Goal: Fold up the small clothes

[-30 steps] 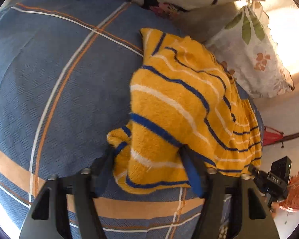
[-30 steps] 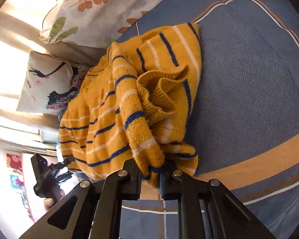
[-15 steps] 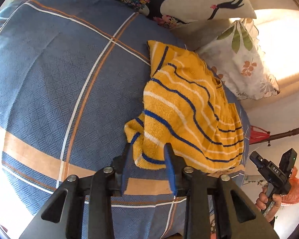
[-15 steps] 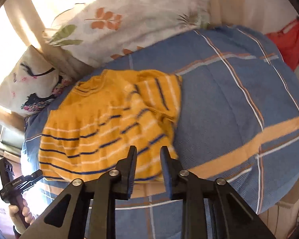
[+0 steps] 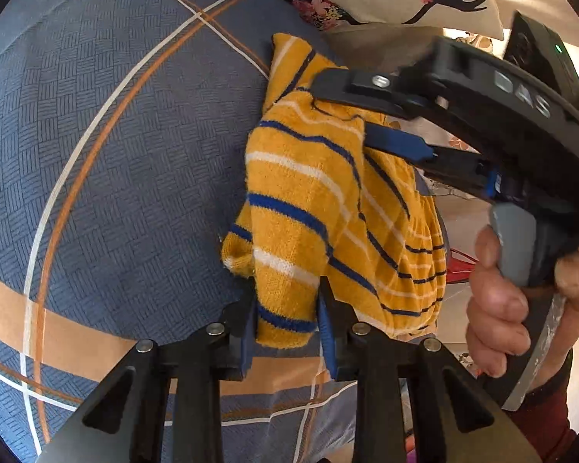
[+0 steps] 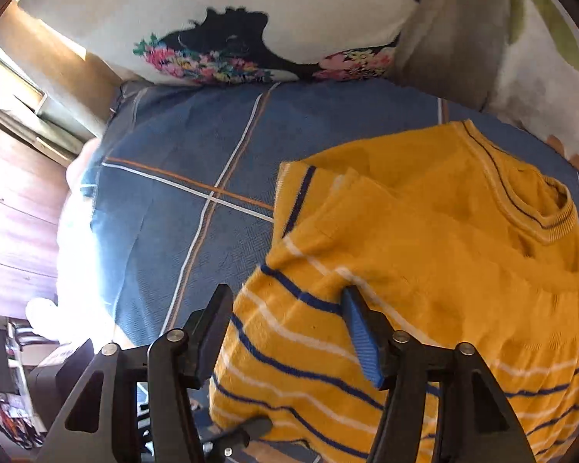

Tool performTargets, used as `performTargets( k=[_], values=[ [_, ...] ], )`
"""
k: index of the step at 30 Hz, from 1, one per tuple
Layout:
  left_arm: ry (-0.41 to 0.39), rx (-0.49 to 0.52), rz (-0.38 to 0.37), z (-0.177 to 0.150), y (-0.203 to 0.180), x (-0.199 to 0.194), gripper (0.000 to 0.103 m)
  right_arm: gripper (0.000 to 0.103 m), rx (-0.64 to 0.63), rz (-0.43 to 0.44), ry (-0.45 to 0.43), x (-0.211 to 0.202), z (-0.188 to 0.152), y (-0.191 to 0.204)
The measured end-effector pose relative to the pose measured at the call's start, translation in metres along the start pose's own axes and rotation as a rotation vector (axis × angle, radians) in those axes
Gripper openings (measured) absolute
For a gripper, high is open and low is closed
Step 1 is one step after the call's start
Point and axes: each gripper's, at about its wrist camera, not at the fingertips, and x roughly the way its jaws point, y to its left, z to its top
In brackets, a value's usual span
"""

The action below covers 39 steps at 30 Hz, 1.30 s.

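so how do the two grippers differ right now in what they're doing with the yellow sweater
The left gripper sits at the sweater's near end, its jaws closed in on a bunched striped fold. The right gripper is further up by the shoulder, jaws spread wide, with one finger tucked under a fold rather than pinching it. The left points along the sweater, the right comes in from its side. Both have blue pads and black frames, and both touch the sweater.

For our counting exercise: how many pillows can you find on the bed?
2. A cream pillow printed with a black figure and flowers lies at the bed's far edge; a white leaf-print pillow sits right of it. Others may be hidden.
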Motion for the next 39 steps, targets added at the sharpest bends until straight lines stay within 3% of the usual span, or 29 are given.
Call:
performTargets(
  k=[6, 12, 13, 14, 15, 17, 21, 26, 31, 37, 39],
  values=[
    [0.002, -0.026, -0.050, -0.006, 0.005, -0.006, 0.027, 0.072, -0.106, -0.261, 0.098, 0.046, 0.010, 0.035],
    [0.002, -0.049, -0.063, -0.020, 0.011, -0.024, 0.027, 0.071, -0.243, -0.446, 0.081, 0.066, -0.004, 0.058],
    [-0.008, -0.050, -0.052, -0.023, 0.012, -0.029, 0.027, 0.063, -0.250, -0.450, 0.078, 0.067, -0.005, 0.059],
    [-0.020, -0.051, -0.038, -0.026, 0.013, -0.035, 0.027, 0.045, -0.262, -0.468, 0.074, 0.066, -0.007, 0.059],
    [-0.037, -0.057, -0.030, -0.028, 0.013, -0.041, 0.027, 0.039, -0.279, -0.490, 0.069, 0.064, -0.009, 0.059],
    [-0.069, -0.071, -0.020, -0.030, 0.016, -0.055, 0.027, 0.021, -0.297, -0.465, 0.041, 0.055, -0.013, 0.055],
    [-0.132, -0.091, 0.007, -0.035, 0.010, -0.077, 0.029, 0.017, -0.207, -0.292, -0.069, 0.004, -0.015, 0.026],
    [-0.174, -0.092, 0.059, -0.043, -0.008, -0.089, 0.030, 0.017, -0.058, -0.100, -0.232, -0.071, -0.031, -0.041],
    [-0.167, -0.027, 0.111, -0.054, -0.045, -0.082, 0.034, 0.017, 0.087, -0.030, -0.316, -0.113, -0.064, -0.140],
    [-0.108, 0.043, 0.111, -0.057, -0.102, -0.026, 0.034, 0.018, 0.281, 0.059, -0.329, -0.112, -0.105, -0.261],
    [-0.085, 0.087, 0.112, -0.057, -0.125, -0.007, 0.034, 0.018, 0.343, 0.020, -0.308, -0.106, -0.119, -0.288]
  ],
)
